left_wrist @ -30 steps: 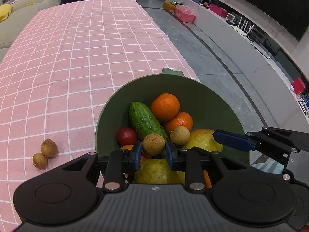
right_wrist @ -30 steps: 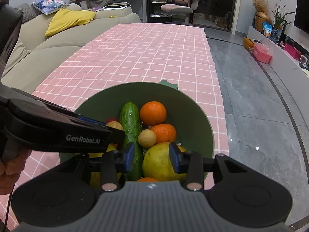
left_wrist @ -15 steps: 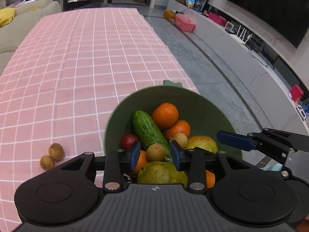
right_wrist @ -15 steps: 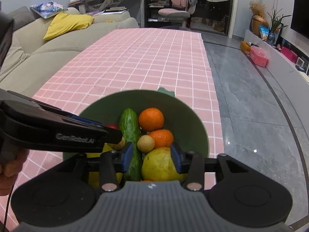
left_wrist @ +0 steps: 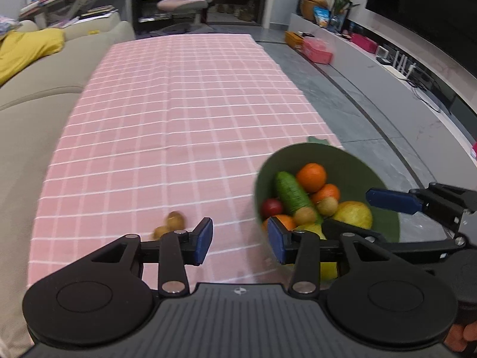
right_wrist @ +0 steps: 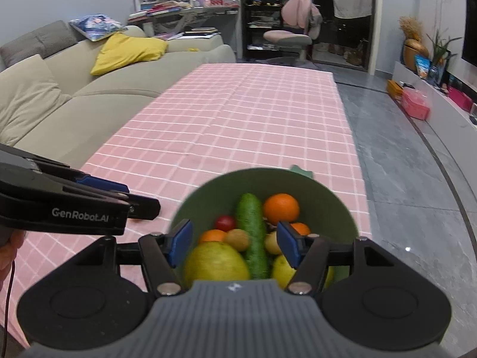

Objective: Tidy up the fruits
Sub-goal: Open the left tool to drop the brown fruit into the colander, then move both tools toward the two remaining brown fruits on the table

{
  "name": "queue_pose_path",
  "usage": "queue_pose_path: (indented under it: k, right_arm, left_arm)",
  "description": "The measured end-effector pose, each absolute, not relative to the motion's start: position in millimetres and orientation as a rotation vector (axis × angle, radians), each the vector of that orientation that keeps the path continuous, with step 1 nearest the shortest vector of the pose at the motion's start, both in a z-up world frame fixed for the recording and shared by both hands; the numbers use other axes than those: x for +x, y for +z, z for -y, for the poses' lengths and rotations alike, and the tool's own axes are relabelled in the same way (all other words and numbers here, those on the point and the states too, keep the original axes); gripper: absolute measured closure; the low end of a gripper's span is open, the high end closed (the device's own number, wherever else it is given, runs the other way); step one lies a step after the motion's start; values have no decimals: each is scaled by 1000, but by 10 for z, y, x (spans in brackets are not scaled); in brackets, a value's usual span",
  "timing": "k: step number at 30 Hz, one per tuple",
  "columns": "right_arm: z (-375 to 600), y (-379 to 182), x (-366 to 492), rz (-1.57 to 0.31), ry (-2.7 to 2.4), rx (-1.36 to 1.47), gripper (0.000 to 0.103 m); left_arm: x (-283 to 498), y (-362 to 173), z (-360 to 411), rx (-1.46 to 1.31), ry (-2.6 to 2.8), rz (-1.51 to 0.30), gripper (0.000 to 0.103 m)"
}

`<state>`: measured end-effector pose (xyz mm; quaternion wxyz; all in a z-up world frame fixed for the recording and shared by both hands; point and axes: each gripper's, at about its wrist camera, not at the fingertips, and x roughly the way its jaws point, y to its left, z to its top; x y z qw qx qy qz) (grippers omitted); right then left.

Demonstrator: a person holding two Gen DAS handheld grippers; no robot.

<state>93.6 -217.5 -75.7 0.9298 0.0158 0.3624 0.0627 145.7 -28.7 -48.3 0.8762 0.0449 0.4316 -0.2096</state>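
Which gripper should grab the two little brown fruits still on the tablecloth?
Probably the left gripper: it is open and empty, and the two small brown fruits lie just beyond its left finger. The right gripper hangs open over the green bowl.

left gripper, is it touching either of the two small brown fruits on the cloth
Apart. The left wrist view shows the left gripper open and empty, with pink tablecloth between its fingertips, and the two small brown fruits beyond its left finger.
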Motion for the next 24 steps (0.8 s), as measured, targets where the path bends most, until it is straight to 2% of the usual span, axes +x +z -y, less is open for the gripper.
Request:
queue_pose_path:
  k: [13, 17, 24]
  right_arm:
    - [1477, -676, 805, -752, 303, -64, 43]
    - [1300, -700, 787, -759, 344, -102, 50]
    - [1172, -806, 886, -785, 371, -161, 51]
  left_arm:
    - [1232, -571, -548, 21, -340, -903, 52]
    - [1241, -621, -591, 4, -344, -899, 52]
    - [1350, -731, -468, 76, -347, -913, 52]
